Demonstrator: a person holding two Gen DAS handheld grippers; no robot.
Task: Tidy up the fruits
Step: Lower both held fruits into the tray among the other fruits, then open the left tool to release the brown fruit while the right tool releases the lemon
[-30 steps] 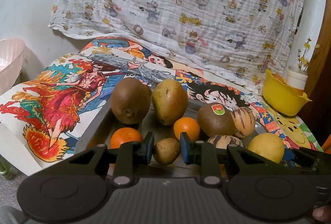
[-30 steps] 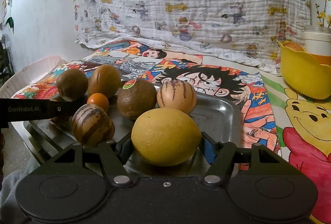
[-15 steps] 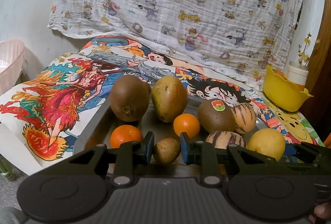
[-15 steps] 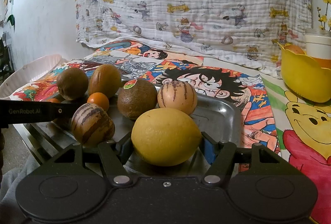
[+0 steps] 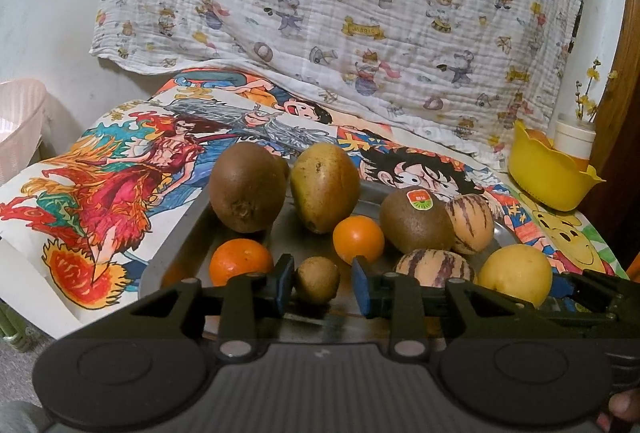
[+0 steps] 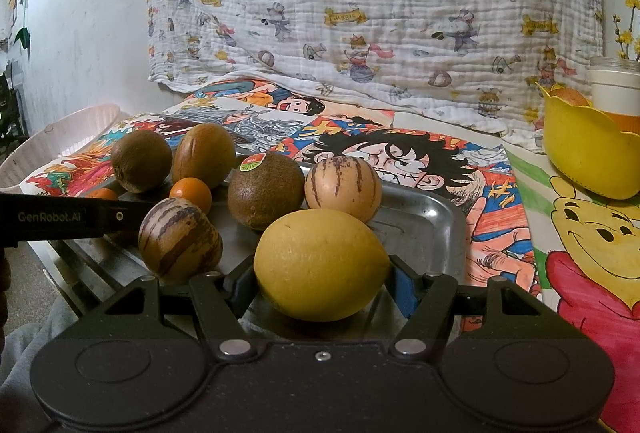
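Observation:
A metal tray [image 5: 180,245] holds several fruits. Between the blue pads of my left gripper [image 5: 324,284] a small kiwi [image 5: 317,279] rests on the tray; the jaws are opening, with a gap showing at the right pad. My right gripper [image 6: 320,285] is shut on a yellow lemon [image 6: 320,265] at the tray's [image 6: 432,229] near right; the lemon [image 5: 516,275] also shows in the left wrist view. Behind stand a large kiwi [image 5: 248,189], a greenish pear-shaped fruit [image 5: 324,187], a stickered kiwi [image 5: 416,221], two oranges [image 5: 240,261] [image 5: 358,239] and two striped melons [image 5: 470,223] [image 5: 434,265].
A yellow bowl [image 5: 548,177] [image 6: 588,157] with a white cup behind it stands at the right. A pale pink basket [image 5: 20,129] sits off the table's left edge. Cartoon posters cover the table; a printed cloth [image 5: 340,13] hangs at the back.
The left gripper's pads have drawn apart from the small kiwi, which stays on the tray. The right gripper and the lemon have not moved.

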